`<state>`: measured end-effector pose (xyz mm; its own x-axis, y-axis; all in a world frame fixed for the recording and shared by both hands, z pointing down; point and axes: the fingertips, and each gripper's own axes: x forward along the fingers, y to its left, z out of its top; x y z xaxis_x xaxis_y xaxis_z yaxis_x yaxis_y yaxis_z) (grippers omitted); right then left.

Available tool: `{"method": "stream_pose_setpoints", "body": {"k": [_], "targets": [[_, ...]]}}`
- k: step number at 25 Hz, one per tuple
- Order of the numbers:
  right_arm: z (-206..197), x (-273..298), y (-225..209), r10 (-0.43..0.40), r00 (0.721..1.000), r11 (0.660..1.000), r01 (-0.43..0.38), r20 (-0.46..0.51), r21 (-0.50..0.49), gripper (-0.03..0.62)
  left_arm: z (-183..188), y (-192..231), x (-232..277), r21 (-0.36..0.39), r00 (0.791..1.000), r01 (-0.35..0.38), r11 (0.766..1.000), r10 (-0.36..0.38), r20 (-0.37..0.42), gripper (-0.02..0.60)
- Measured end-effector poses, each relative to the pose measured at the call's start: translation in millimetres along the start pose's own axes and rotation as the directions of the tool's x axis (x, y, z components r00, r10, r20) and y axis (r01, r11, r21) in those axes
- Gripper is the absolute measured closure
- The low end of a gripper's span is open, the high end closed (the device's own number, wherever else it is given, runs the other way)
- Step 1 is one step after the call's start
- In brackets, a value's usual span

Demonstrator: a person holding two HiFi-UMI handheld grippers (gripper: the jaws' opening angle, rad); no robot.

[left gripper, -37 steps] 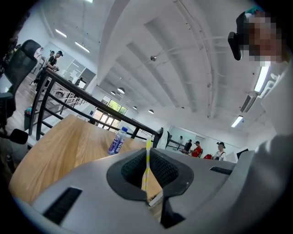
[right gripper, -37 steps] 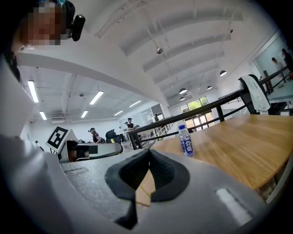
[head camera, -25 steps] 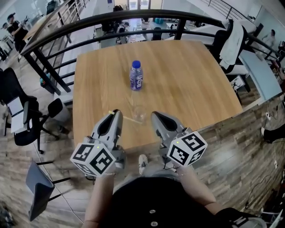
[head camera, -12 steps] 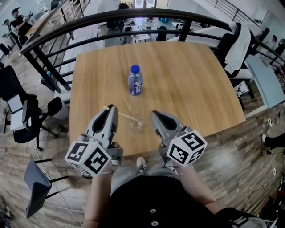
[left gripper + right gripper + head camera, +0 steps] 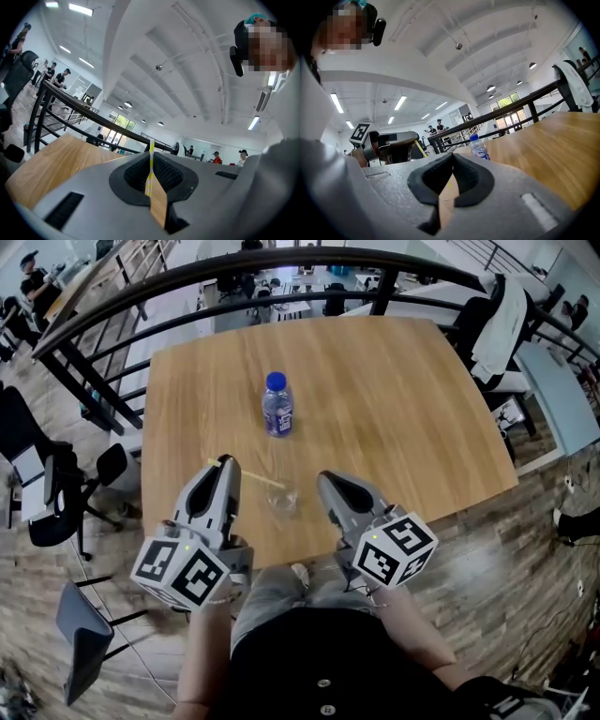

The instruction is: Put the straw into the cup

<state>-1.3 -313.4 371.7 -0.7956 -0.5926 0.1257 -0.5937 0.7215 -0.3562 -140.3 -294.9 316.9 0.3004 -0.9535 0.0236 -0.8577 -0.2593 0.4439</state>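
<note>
A clear plastic cup (image 5: 283,499) stands on the wooden table (image 5: 394,399) near its front edge, between my two grippers. My left gripper (image 5: 221,468) is shut on a yellow-and-white striped straw (image 5: 251,476). The straw lies nearly level and its free end reaches to just above the cup's rim. In the left gripper view the straw (image 5: 150,165) stands pinched between the closed pads. My right gripper (image 5: 327,486) is just right of the cup, with its tips together and nothing in them. In the right gripper view I see the left gripper (image 5: 395,141) with the straw (image 5: 420,149).
A water bottle with a blue cap (image 5: 277,406) stands upright further back on the table, also in the right gripper view as the bottle (image 5: 478,146). A black railing (image 5: 187,282) runs behind the table. Office chairs (image 5: 56,493) stand to the left.
My left gripper has shifted left with the straw, whose free end now reaches the cup's rim. The head camera has tilted a little, so the table sits lower in the view.
</note>
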Motion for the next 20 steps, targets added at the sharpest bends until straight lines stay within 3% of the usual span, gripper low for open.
{"method": "stream_pose_setpoints", "body": {"k": [11,20], "targets": [[8.2,2.6,-9.4,-0.069,0.997,0.997,0.068,0.026,0.031,0.595,-10.5,5.4,9.2,-0.01,0.996,0.037,0.999,-0.038,-0.084,0.548],[-7.2,2.2,-6.9,-0.103,0.995,0.993,0.102,0.003,0.063,0.595,-23.4,14.2,8.4,-0.05,0.989,0.053,0.997,-0.059,-0.132,0.548]]}}
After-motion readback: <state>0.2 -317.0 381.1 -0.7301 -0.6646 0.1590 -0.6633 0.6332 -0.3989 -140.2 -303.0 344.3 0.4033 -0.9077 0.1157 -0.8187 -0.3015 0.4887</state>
